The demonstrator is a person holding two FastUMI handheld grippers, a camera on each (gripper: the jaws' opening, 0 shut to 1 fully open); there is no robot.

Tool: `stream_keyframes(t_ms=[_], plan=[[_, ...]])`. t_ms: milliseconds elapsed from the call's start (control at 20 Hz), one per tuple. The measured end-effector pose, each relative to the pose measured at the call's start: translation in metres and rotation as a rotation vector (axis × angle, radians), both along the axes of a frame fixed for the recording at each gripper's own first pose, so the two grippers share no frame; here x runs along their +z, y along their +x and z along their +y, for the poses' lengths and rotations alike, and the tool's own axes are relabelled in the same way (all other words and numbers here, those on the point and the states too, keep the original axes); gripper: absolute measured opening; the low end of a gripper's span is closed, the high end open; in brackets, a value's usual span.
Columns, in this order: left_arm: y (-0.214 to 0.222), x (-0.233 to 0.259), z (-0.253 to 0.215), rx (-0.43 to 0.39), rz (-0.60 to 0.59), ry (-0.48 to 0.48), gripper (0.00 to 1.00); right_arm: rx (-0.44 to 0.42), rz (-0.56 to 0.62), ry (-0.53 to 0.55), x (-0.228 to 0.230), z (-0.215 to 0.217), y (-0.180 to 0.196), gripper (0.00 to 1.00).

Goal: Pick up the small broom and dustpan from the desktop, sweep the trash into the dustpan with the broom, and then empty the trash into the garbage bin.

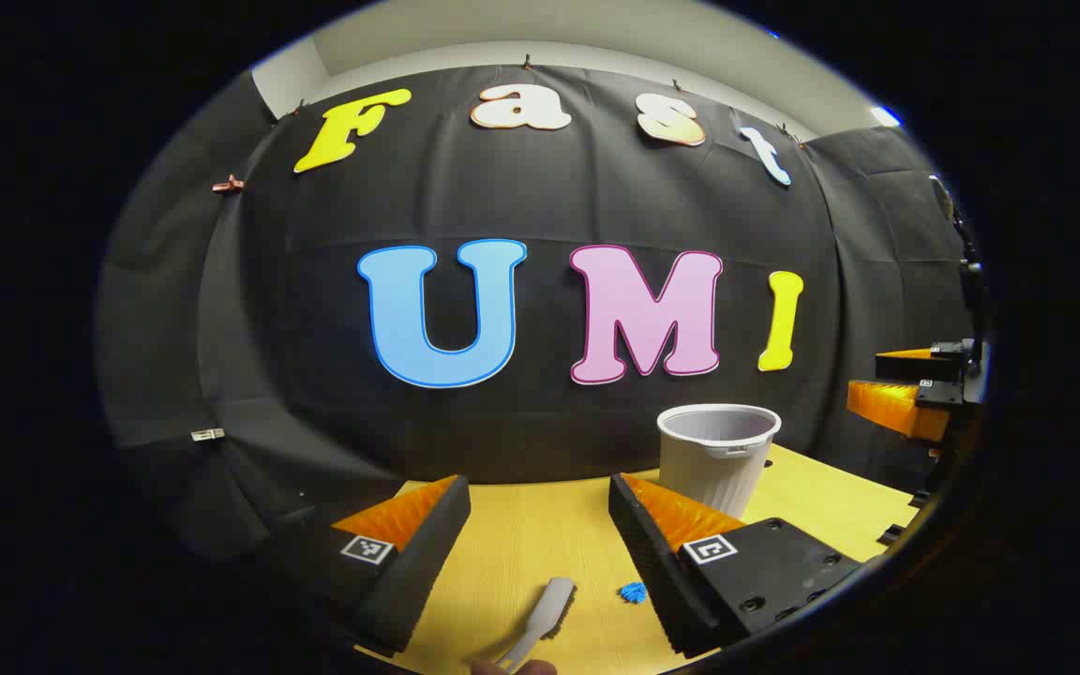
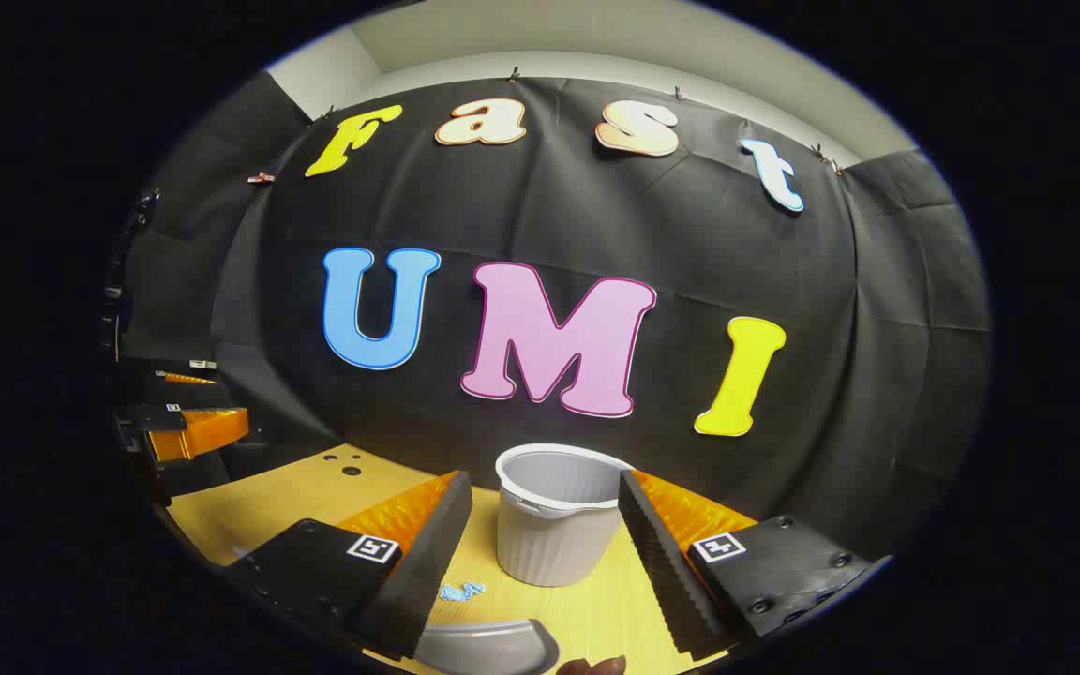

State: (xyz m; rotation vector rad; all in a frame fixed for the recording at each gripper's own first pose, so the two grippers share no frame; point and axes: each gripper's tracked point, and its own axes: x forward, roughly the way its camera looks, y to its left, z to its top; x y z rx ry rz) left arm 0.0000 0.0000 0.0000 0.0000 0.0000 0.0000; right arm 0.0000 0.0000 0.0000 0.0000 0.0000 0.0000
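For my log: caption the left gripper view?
Open left hand-held gripper above broom, blue trash and bin.

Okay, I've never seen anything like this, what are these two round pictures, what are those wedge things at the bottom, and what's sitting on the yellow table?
Each picture comes from a camera riding on a hand-held claw, looking forward along its two fingers; those are the wedges at the bottom.

In the left gripper view, the left claw is open and holds nothing. On the table between its fingers lie a small broom and a blue scrap of trash. The garbage bin stands behind, and the other claw shows at the right edge.

In the right gripper view, the right claw is open and empty too, with the bin ahead, a blue scrap near its left finger, and the dustpan below.
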Motion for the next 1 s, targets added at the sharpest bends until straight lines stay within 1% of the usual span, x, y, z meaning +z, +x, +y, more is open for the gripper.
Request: stream_keyframes(t_ms=[750, 900, 1000], plan=[[0.001, -0.002, 0.002, -0.008, -0.002, -0.001, 0.96, 0.013, 0.004, -0.007, -0.001, 0.008, 0.001, 0.97], [0.002, -0.001, 0.001, -0.007, -0.002, -0.004, 0.96, 0.038, 0.02, -0.012, -0.006, 0.013, 0.0, 0.97], [0.001, -0.001, 0.001, -0.006, 0.001, -0.005, 0.96, 0.081, 0.066, -0.02, -0.02, 0.018, -0.003, 0.97]])
